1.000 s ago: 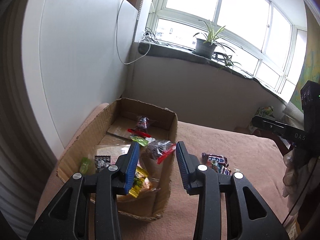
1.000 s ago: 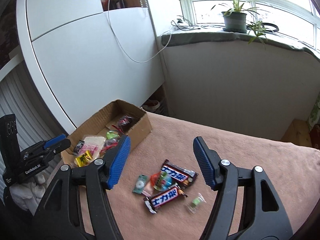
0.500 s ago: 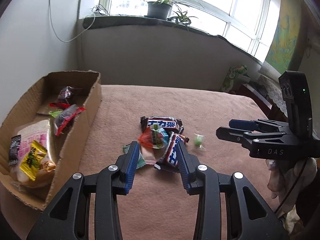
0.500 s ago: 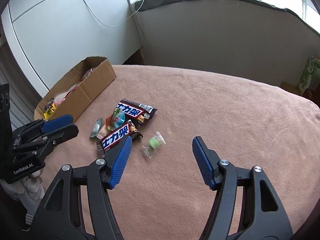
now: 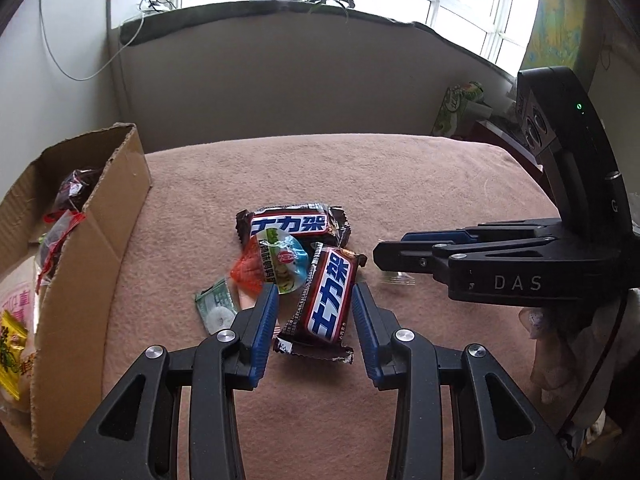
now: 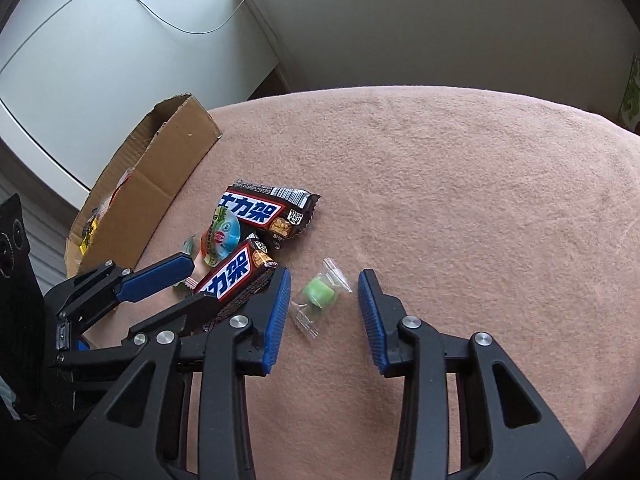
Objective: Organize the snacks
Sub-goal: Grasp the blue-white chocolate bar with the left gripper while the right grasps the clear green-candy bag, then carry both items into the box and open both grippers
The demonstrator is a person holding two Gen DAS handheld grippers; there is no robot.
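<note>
- Because the brown blanket point(image 6: 460, 184) covers the whole work surface and falls away at a rounded far edge, you have wide bare room to your right and beyond the snacks; nothing there blocks a lift.
- The cardboard box point(image 5: 92, 240) sits at the left edge of the blanket with its open top up and several packets already inside, which is likely why the loose snacks lie just beside its near wall: a short carry.
- Your left gripper point(image 5: 314, 312) hangs over the nearer chocolate bar point(image 5: 328, 296), its blue pads to either side of the wrapper and still apart from it, so it is released with nothing grasped.
- That bar leans across a second chocolate bar point(image 5: 292, 222) and a round jelly cup point(image 5: 280, 258); lifting it may nudge both.
- Your right gripper point(image 6: 324, 300) has just been narrowing its jaws around the green candy point(image 6: 319, 291), which lies between the pads; from this view they look short of touching, though the clear wrapper makes that hard to judge.
- The two grippers work close together, with the left one's finger right beside the right one's inner pad, so rise straight before you swing toward the box.
- A small green mint packet point(image 5: 216, 308) lies flat just outside the left pad.
</note>
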